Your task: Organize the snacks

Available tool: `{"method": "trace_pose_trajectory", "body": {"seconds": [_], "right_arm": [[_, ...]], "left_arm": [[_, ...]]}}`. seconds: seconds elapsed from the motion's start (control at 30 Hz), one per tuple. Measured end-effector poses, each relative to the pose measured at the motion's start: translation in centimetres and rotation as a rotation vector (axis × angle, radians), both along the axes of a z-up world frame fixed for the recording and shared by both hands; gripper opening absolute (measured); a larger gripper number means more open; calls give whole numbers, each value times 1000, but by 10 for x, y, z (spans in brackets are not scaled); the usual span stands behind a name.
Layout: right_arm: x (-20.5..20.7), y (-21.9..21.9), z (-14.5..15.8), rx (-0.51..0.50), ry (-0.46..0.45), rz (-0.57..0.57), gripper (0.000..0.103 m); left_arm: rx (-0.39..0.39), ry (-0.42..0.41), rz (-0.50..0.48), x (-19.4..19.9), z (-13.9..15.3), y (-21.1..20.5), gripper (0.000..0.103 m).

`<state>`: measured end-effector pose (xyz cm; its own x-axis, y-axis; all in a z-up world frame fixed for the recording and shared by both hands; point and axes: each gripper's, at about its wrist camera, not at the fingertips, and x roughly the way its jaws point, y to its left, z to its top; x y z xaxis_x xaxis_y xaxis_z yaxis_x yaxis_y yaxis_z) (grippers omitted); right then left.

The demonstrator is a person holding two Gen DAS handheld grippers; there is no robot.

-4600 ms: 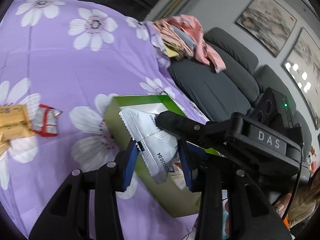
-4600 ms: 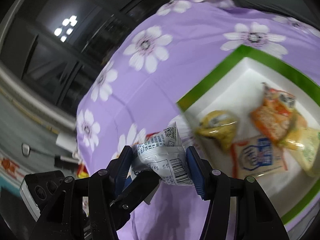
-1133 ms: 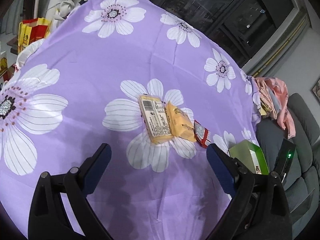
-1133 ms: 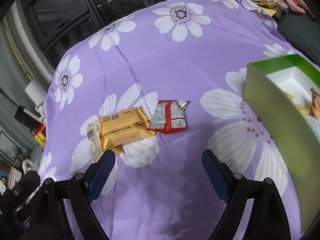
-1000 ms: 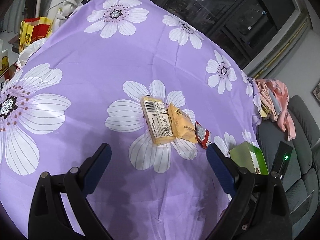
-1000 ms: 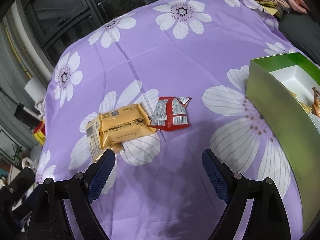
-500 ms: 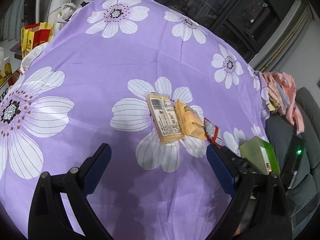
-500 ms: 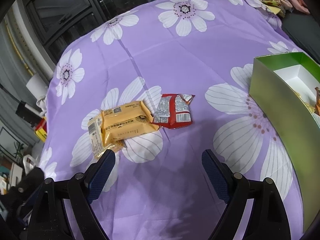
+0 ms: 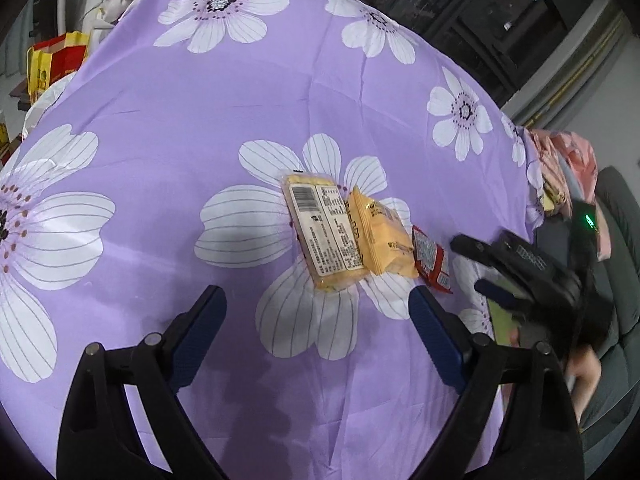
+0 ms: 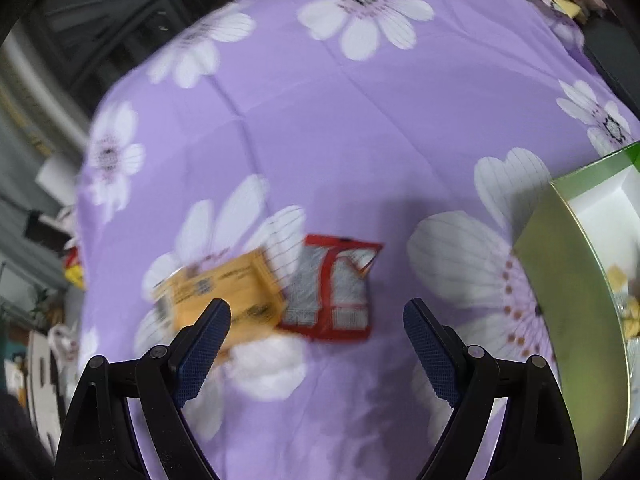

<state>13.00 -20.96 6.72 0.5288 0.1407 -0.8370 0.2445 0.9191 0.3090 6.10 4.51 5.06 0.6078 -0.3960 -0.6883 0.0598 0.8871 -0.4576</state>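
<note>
Three snack packets lie side by side on the purple flowered cloth: a pale yellow packet (image 9: 320,232) with its barcode up, an orange-yellow packet (image 9: 376,236) (image 10: 224,292), and a red and silver packet (image 9: 430,256) (image 10: 332,292). My left gripper (image 9: 316,316) hovers just short of the yellow packets. Its jaws are closing and nothing is between them. My right gripper (image 10: 316,332) (image 9: 516,264) hangs open above the red packet with nothing held; that view is blurred. A green box (image 10: 572,280) with snacks inside stands at the right.
A dark sofa (image 9: 616,208) with a pile of pink clothes (image 9: 568,160) lies past the table's far right edge. Bags (image 9: 52,60) stand on the floor at the left. Dark windows run behind the table.
My right gripper has swung toward the red packet and now shows at the right of the left wrist view. The left gripper has crept closer to the yellow packets.
</note>
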Motion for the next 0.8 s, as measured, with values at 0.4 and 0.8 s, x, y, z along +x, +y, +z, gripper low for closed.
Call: {"method": "trace_pose_trajectory", "body": {"seconds": [0.4, 0.8], "right_arm": [[35, 21, -36, -175, 95, 37, 65], [-29, 33, -4, -162, 74, 118, 52]], "left_arm": [[103, 9, 30, 0, -5, 1, 92], [83, 31, 24, -11, -8, 2, 92]]}}
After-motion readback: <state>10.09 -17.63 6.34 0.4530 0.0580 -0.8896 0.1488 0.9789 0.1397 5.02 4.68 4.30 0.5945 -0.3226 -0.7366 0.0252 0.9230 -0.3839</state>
